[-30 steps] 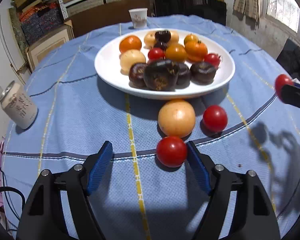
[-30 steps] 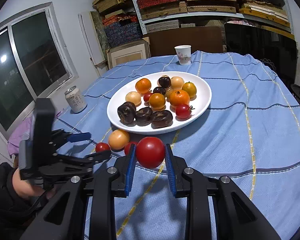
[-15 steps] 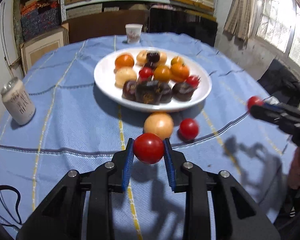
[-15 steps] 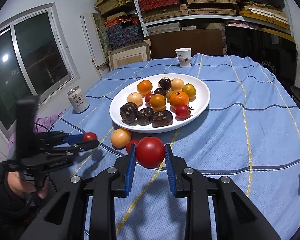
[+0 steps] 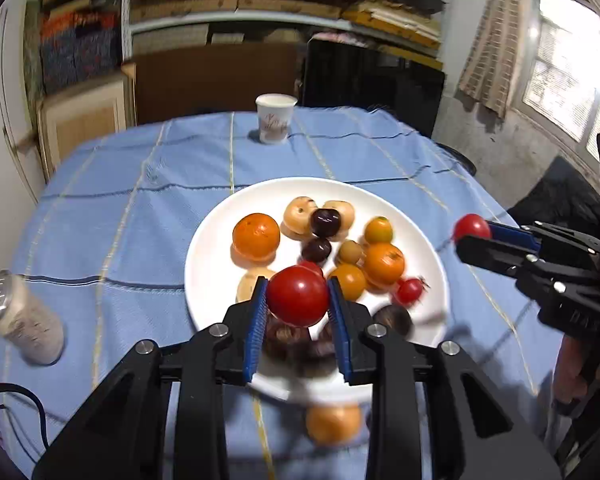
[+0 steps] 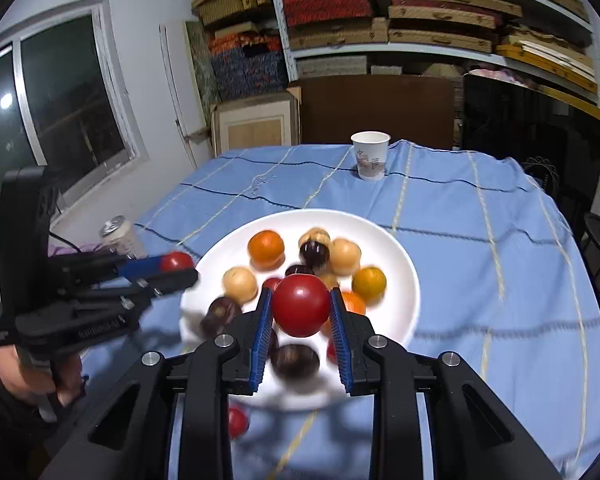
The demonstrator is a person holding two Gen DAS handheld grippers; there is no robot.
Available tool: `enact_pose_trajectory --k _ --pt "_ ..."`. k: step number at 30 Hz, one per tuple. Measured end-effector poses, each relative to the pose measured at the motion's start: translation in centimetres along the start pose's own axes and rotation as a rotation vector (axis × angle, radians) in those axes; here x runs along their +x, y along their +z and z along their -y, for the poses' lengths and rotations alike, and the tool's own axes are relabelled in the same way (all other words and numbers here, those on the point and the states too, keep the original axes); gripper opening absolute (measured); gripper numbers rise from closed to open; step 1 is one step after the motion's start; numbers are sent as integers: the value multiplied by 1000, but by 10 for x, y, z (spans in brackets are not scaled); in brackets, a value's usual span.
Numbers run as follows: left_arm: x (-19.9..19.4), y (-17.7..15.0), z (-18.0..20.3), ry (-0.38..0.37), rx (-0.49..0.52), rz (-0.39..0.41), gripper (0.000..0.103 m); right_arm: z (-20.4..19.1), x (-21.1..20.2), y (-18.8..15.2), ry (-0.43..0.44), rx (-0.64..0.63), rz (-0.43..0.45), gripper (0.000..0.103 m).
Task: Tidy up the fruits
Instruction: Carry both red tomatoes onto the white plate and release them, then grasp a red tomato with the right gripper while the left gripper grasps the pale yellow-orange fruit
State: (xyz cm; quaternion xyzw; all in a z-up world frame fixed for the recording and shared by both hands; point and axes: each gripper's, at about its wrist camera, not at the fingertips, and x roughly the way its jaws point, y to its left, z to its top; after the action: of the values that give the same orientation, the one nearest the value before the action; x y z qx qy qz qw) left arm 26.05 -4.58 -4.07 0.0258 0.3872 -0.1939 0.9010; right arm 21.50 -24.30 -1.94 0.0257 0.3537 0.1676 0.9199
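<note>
Left fingers (image 5: 256, 320) clamped on a red tomato (image 5: 298, 296), blue pads pressing both flanks, fruit carried clear of the cloth and above the near rim of the white plate (image 5: 208, 248). Right fingers (image 6: 262, 320) likewise shut on a second red tomato (image 6: 301, 305), also over the plate. Same grip seen side-on: right gripper (image 5: 474, 236) in the left view, left gripper (image 6: 176, 266) in the right view. Both held high, likely so neither knocks the fruit already plated before release.

Plate crowded: oranges, pale round fruits, dark plums, small tomatoes, so free landing spots mostly along the bare left rim. Still off the plate: one pale orange fruit (image 5: 334, 424) on the cloth by the near rim, and a small red one (image 6: 236, 422) beside it. Probably next in line.

Round table under a blue checked cloth (image 5: 112, 220). Paper cup (image 5: 275, 118) at the far edge, can (image 5: 20, 316) at left. Shelves of stacked boxes behind, windows either side. Motion blur throughout.
</note>
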Motion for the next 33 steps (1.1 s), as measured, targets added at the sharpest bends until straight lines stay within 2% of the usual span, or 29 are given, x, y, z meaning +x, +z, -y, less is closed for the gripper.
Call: enact_pose_trajectory --k 3,4,5,6,7,8,13,15,16,18,23,26,29,33 --pt "28 10 -3 14 1 -38 29 5 42 18 20 0 -60 29" --pt "33 12 -4 25 1 -45 38 7 52 20 22 6 -75 31" --pt "38 13 -6 31 -8 -52 55 9 61 22 24 10 -85 39" --pt "38 14 -9 35 -26 -43 62 11 67 22 15 8 -86 45" --pt "36 14 -12 42 -41 -25 72 11 69 23 12 8 -82 46" --pt "35 13 -14 43 -50 -14 75 12 68 21 11 12 -74 46" --pt "9 -5 -18 29 -78 16 78 6 40 5 8 -5 -49 47" --pt "-8 -24 -12 42 -54 31 82 -8 21 -13 8 -56 -49 47" --pt "-13 -31 -10 49 -43 40 89 -13 14 -21 17 -72 -51 47" --pt "-27 -53 -4 62 -15 54 91 -31 0 -50 25 -124 -72 47" --pt "-25 -96 2 115 23 6 91 -61 0 -102 28 -170 -129 47" --pt "-21 -106 -2 119 4 -13 91 -67 9 -110 23 -145 -153 47" --pt "-18 -112 -3 175 23 5 91 -72 18 -112 -29 -149 -166 47" --pt "-19 -114 0 168 36 16 91 -78 22 -112 -66 -133 -159 47"
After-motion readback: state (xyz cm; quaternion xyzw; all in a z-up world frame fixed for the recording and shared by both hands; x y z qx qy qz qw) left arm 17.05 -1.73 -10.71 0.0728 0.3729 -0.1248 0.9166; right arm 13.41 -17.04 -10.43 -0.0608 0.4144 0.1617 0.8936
